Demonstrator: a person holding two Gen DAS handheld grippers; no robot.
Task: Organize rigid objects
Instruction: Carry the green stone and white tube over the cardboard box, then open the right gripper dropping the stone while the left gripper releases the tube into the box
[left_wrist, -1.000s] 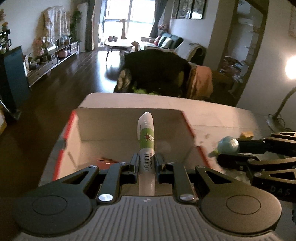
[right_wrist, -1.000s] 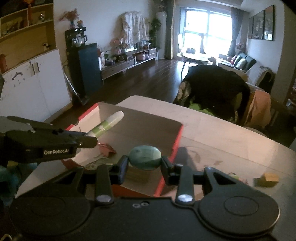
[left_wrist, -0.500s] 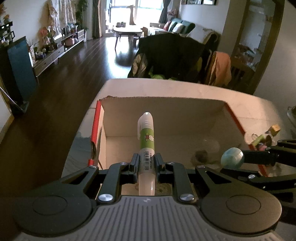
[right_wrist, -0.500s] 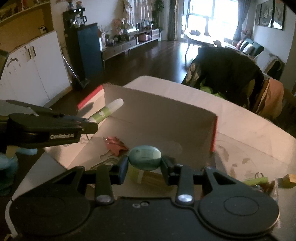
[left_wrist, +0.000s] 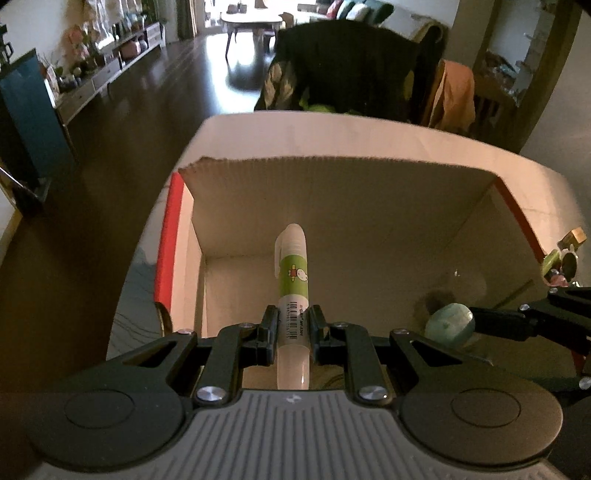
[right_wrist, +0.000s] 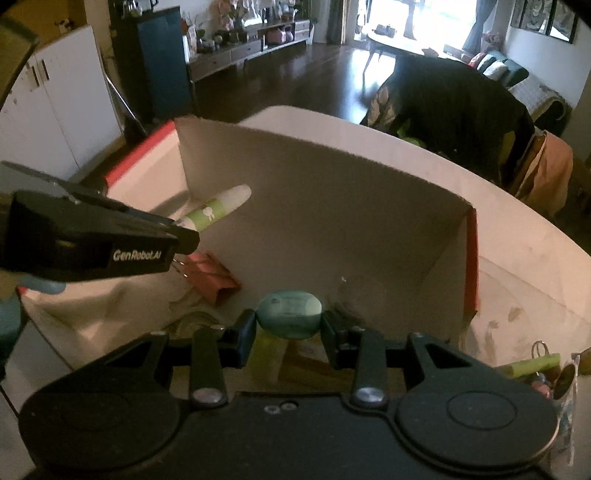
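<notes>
An open cardboard box (left_wrist: 332, 206) (right_wrist: 332, 206) with red outer sides stands on the table. My left gripper (left_wrist: 293, 328) is shut on a white pen with a green label (left_wrist: 293, 280), held above the box's inside; the same pen (right_wrist: 218, 208) shows at the left of the right wrist view. My right gripper (right_wrist: 289, 325) is shut on a pale green oval stone (right_wrist: 289, 314), also over the box; this stone (left_wrist: 448, 325) appears at the right of the left wrist view. A red binder clip (right_wrist: 212, 277) lies on the box floor.
Small loose items (right_wrist: 543, 365) (left_wrist: 565, 254), among them a green stick and a brass-coloured piece, lie on the table right of the box. A chair draped with dark clothing (left_wrist: 347, 74) stands past the table's far edge. Yellowish items (right_wrist: 295, 365) lie in the box under my right gripper.
Both grippers have moved forward and down, tilting further down over the box, each still holding its object. The box's inside now fills both views.
</notes>
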